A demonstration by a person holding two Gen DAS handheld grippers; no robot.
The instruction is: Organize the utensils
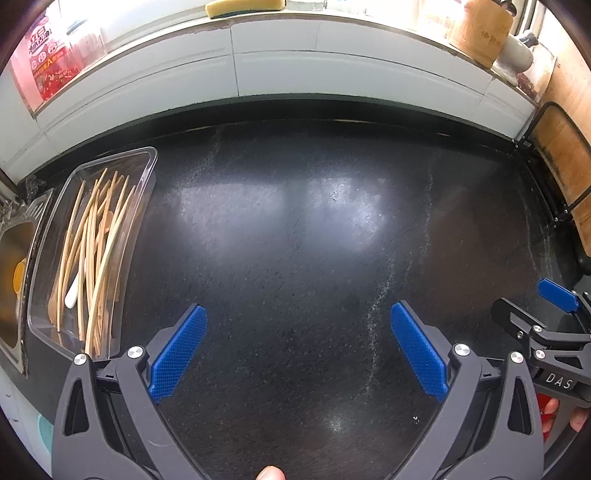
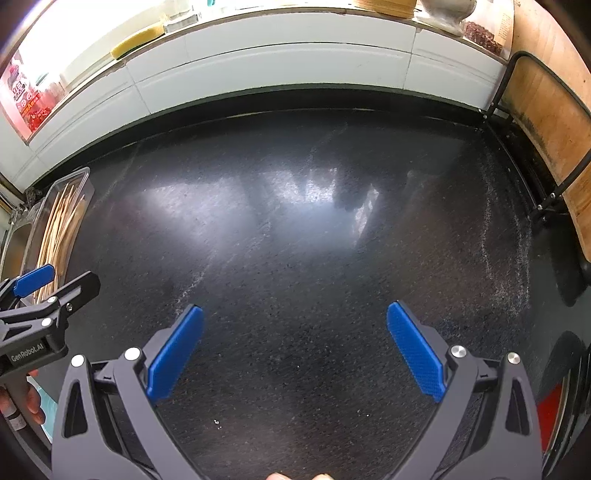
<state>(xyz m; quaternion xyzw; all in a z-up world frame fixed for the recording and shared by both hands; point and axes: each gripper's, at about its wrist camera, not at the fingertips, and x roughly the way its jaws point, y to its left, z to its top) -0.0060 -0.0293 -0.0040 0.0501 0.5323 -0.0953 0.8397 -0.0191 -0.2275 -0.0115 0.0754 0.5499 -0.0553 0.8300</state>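
A clear plastic tray (image 1: 146,173) sits at the left of the black counter, holding several wooden chopsticks (image 1: 98,254) and a white spoon (image 1: 72,295). My left gripper (image 1: 295,343) hovers open over bare counter, just right of the tray, with nothing between its blue pads. In the right wrist view the same tray (image 2: 79,177) shows at the far left, and my right gripper (image 2: 295,343) stands open and empty above the counter. Each gripper appears at the edge of the other's view: the right gripper (image 1: 532,306) and the left gripper (image 2: 55,280).
A steel sink (image 1: 14,258) lies left of the tray. A white tiled ledge (image 1: 295,62) carries a yellow sponge (image 1: 243,7), a red packet (image 1: 48,66) and a wooden holder (image 1: 476,33). A wooden board in a black rack (image 1: 561,155) stands at the right.
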